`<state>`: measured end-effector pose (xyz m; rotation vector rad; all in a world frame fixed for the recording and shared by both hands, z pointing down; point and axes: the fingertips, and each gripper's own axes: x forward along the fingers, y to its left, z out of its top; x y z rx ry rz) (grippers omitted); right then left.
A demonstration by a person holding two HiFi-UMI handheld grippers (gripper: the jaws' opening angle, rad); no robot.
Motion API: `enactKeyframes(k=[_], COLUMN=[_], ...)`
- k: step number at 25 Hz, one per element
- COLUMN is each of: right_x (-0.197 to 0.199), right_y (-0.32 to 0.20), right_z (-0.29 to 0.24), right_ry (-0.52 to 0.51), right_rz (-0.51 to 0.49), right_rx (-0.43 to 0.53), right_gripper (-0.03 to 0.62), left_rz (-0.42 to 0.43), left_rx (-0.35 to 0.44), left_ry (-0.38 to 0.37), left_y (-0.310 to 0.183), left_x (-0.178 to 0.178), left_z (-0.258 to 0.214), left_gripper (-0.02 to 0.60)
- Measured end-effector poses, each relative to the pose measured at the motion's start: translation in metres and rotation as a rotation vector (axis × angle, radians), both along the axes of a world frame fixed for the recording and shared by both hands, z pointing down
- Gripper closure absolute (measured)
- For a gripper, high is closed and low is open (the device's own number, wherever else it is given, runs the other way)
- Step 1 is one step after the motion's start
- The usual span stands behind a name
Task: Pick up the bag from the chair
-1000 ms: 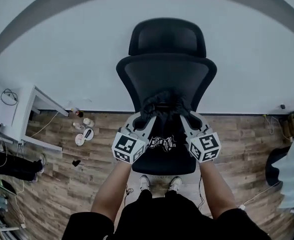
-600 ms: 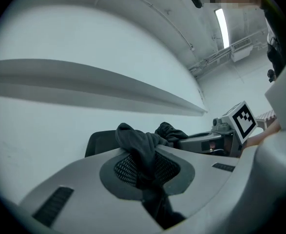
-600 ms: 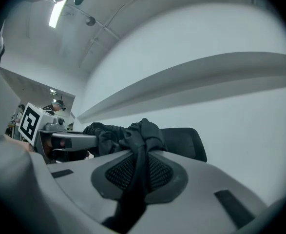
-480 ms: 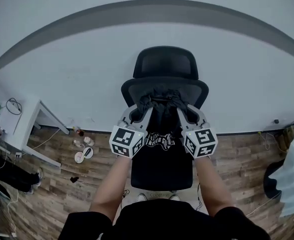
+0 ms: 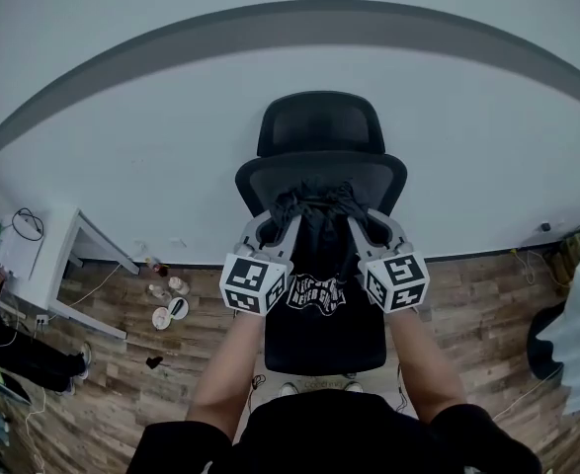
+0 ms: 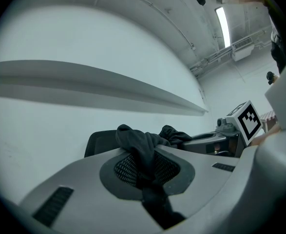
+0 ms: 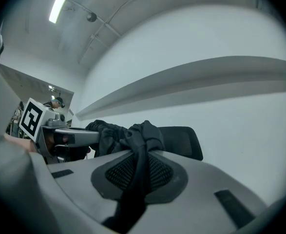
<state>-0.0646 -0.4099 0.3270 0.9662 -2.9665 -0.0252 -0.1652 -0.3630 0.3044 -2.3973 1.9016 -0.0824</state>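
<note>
Here we hold the bag (image 5: 321,255) up between our two tools, in front of the back of the chair (image 5: 321,126). The left gripper (image 5: 273,227) has its jaws almost together, pinched on a bunched fold of black cloth at the bag's top left corner. In the left gripper view the bag (image 6: 142,145) runs as a dark rope down the narrow slot between the pads and bulges out past their tips. The right gripper (image 5: 367,227) grips the top right corner the same way. In the right gripper view its jaws are just as close, with the bag (image 7: 139,143) squeezed between them.

Both tools point level toward the white wall (image 5: 122,146), side by side and near each other, with the bag's gathered top spanning the gap between them. Below them the bag hangs with its white print facing us, over the seat. We cannot tell whether its lower edge touches the seat. Past the cloth, each gripper view shows the top of the chair (image 6: 100,141) against the wall.

To the left of the chair a white desk (image 5: 42,255) stands on the wooden floor (image 5: 467,304). A few small things (image 5: 166,299) lie on the boards beside it.
</note>
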Motion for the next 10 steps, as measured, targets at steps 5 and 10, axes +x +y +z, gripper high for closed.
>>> enactKeyframes(k=[5,10], right_x=[0.0,-0.0024], right_y=[0.0007,-0.0032], right_z=[0.005,0.0091], right_ry=[0.001,0.005], right_rz=[-0.007,-0.006], right_rx=[-0.008,-0.01], right_gripper=[0.528,0.528], left_rz=[-0.003,-0.007], left_rx=[-0.011,-0.017], left_ry=[0.018,0.023], left_y=[0.0009,-0.0003], left_x=[-0.0006,-0.0015], left_z=[0.0053,0.0086], left_gripper=[0.525,0.525])
